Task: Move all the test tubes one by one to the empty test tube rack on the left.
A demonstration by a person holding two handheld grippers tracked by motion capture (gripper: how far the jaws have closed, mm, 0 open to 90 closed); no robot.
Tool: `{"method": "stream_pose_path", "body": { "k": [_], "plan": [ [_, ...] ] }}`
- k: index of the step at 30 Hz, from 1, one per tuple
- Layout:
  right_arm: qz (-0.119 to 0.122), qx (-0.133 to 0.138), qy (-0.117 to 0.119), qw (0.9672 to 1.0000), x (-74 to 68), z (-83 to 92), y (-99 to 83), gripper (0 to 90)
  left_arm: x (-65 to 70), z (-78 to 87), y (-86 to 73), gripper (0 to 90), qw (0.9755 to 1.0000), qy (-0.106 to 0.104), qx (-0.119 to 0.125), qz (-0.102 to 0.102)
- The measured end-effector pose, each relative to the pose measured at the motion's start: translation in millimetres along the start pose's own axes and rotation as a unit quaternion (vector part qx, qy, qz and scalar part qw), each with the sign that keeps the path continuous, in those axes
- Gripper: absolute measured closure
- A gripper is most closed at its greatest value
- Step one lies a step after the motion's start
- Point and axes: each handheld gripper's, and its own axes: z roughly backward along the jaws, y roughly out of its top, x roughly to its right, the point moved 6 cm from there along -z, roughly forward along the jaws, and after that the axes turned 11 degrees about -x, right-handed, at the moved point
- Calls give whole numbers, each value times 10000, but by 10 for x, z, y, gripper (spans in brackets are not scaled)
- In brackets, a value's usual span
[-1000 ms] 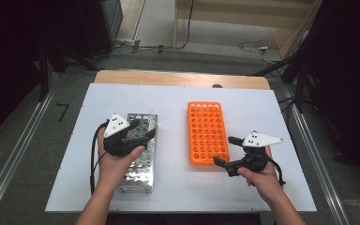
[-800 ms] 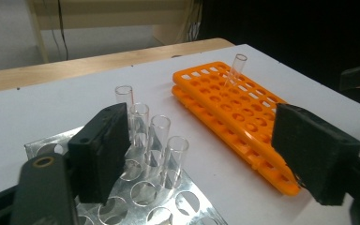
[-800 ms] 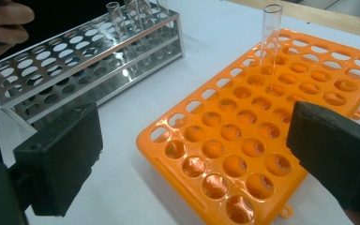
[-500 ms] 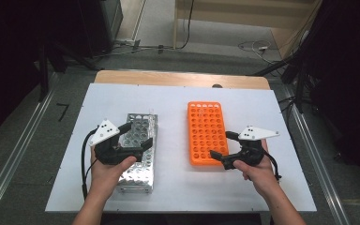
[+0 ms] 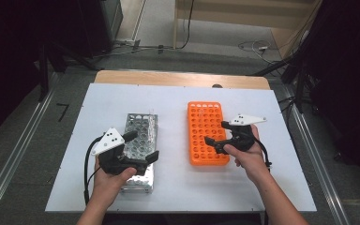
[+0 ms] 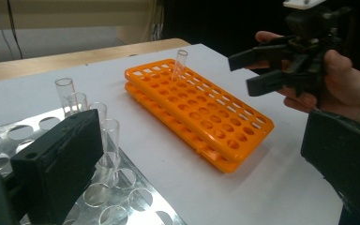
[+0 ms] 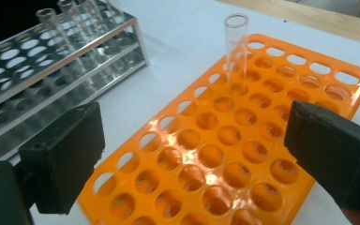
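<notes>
A silver metal rack lies left of centre, an orange rack right of it. My left gripper hovers over the metal rack's near half. Its jaws have just been opening and stand wide, gripping nothing. In the left gripper view several empty glass tubes stand in the metal rack just past my left gripper. One glass tube stands upright in the orange rack. My right gripper hangs open over that rack's right edge, apart from the tube.
The white table top carries both racks, and a wooden strip runs along its far edge. Cables lie on the floor beyond. The right gripper and the hand holding it appear at the far right of the left gripper view.
The left gripper's jaws stand wider and it has drawn slightly toward the near edge. The right gripper has moved left and away, onto the orange rack's edge.
</notes>
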Motion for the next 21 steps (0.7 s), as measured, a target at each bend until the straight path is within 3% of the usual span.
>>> {"method": "stream_pose_path", "body": {
  "k": [13, 17, 21],
  "plan": [
    [-212, -134, -120, 9996, 198, -297, 219, 138, 122, -83, -30, 0, 9997, -181, -120, -117],
    [-172, -305, -282, 9990, 243, -427, 248, 255, 126, -82, -30, 0, 9997, -186, -123, -117],
    [-281, -360, -371, 9983, 298, -514, 274, 406, 133, -82, -30, 0, 9997, -193, -121, -110]
  ]
}}
